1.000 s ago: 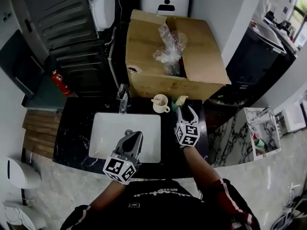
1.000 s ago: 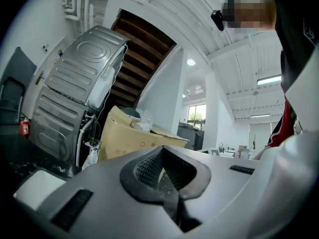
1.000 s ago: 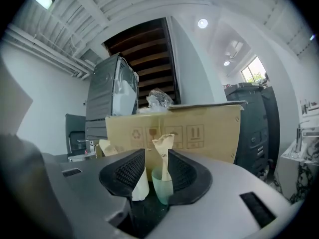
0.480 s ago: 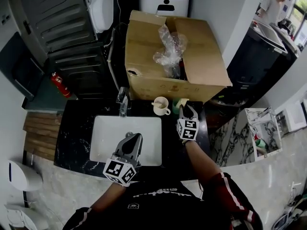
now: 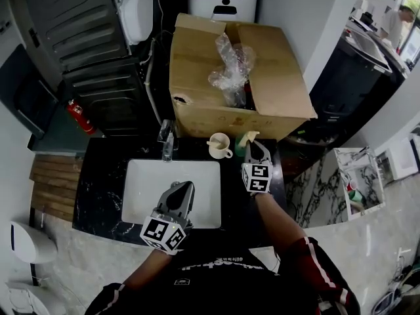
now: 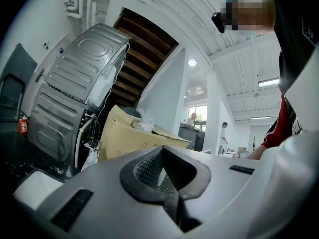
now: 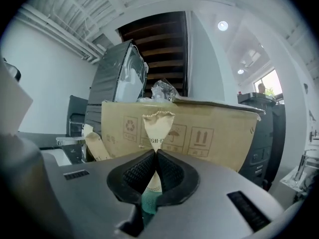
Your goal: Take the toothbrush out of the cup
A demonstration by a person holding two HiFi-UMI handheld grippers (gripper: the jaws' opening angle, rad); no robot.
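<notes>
A cream cup [image 5: 220, 144] with a handle stands on the black counter [image 5: 105, 176] behind the white sink [image 5: 147, 182]; something pale rests across its mouth, too small to name. Right of the cup stands an upright cream and green tube [image 5: 247, 137]. My right gripper [image 5: 254, 147] has just been closing, and its pads now pinch that tube [image 7: 158, 126] low down, with the crimped top rising above the right gripper [image 7: 156, 158]. My left gripper [image 5: 186, 189] hovers over the sink's front half, shut and empty; the left gripper [image 6: 162, 171] shows nothing between its pads.
A large open cardboard box [image 5: 262, 77] with crumpled plastic wrap [image 5: 231, 61] fills the space right behind the counter. The faucet [image 5: 167, 138] stands at the sink's back edge. A grey machine [image 5: 85, 38] and a red fire extinguisher [image 5: 79, 115] are at the left.
The right gripper's jaws went from wide open to shut round the tube while it moved slightly toward the box. The left gripper stayed where it was.
</notes>
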